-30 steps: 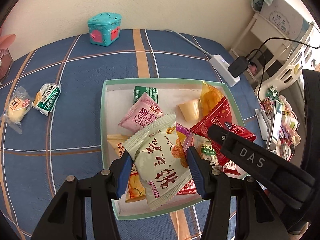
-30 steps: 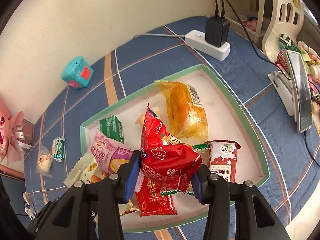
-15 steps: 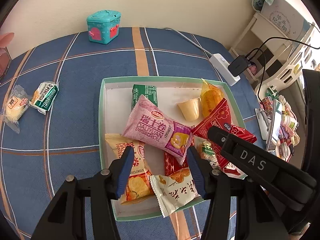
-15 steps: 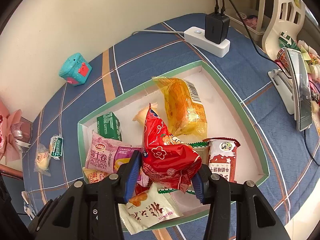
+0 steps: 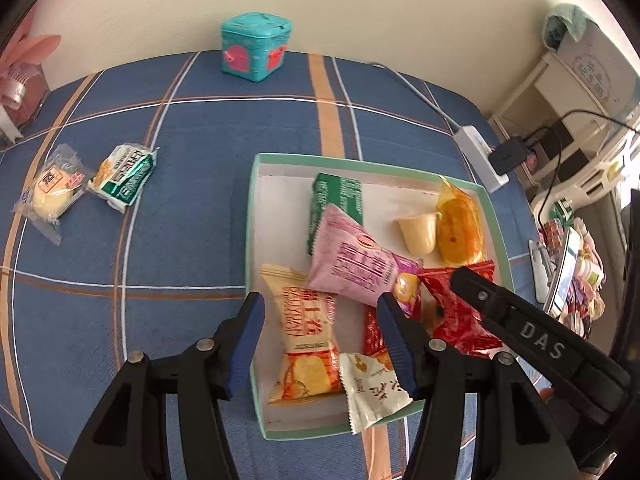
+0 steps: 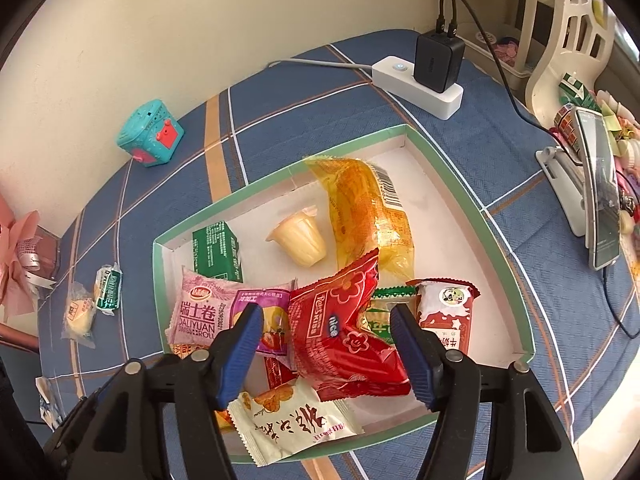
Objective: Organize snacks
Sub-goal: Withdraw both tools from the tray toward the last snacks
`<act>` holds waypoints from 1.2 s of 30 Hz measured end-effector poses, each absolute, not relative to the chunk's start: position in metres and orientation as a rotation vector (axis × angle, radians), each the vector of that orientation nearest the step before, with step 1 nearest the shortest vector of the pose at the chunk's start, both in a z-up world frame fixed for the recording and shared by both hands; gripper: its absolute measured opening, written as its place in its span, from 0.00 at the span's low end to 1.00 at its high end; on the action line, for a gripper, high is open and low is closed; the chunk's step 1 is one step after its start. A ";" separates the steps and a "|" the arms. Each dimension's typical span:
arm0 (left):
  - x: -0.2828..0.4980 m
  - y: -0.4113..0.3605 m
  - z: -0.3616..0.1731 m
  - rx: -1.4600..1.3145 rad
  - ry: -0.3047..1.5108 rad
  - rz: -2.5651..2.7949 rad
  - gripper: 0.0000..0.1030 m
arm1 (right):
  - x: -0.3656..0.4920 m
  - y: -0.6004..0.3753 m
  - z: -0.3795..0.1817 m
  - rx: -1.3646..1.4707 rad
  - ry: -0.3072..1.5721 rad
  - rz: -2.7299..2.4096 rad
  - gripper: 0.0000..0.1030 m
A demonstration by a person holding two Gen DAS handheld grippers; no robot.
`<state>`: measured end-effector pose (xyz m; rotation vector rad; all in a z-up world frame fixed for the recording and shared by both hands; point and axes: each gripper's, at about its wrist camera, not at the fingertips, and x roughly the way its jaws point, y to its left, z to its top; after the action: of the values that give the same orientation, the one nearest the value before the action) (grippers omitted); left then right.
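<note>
A green-rimmed white tray (image 5: 256, 208) (image 6: 452, 168) holds several snacks: a pink Swiss-roll pack (image 5: 352, 264) (image 6: 200, 314), a green box (image 5: 336, 200), a jelly cup (image 6: 300, 236), an orange pack (image 6: 368, 212), an orange-red chip pack (image 5: 306, 344) and a cream pack (image 5: 372, 384) (image 6: 296, 420) over the front rim. My left gripper (image 5: 320, 340) is open and empty above the tray's front left. My right gripper (image 6: 326, 354) is open, the red packet (image 6: 340, 340) lying loose between its fingers. Two wrapped snacks (image 5: 52, 192) (image 5: 126, 176) lie on the cloth to the left.
A teal toy box (image 5: 256, 46) stands at the back by the wall. A white power strip (image 6: 416, 80) with a black charger sits at the back right. A phone on a stand (image 6: 600, 188) and clutter lie at the right. A pink item (image 5: 20, 76) is far left.
My left gripper let the cream pack drop onto the tray's front rim and shifted left. My right gripper opened and the red packet dropped onto the snacks in the tray.
</note>
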<state>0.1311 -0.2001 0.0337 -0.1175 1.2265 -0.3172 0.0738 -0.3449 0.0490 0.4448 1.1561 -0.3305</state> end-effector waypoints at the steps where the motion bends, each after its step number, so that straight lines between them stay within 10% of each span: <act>1: 0.132 -0.196 0.034 -0.129 1.226 -0.309 0.58 | 0.074 -0.345 0.050 0.446 1.154 -0.331 0.67; 19: 0.147 -0.128 0.040 -0.284 1.185 -0.140 0.65 | 0.078 -0.312 0.062 0.329 1.142 -0.286 0.67; 36: 0.149 -0.105 0.040 -0.321 1.166 -0.074 0.81 | 0.082 -0.284 0.064 0.229 1.110 -0.252 1.00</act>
<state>0.1493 -0.1055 0.0401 -0.3207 1.1657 -0.0738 0.0824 -0.2844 0.0644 0.2292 1.1102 -0.2523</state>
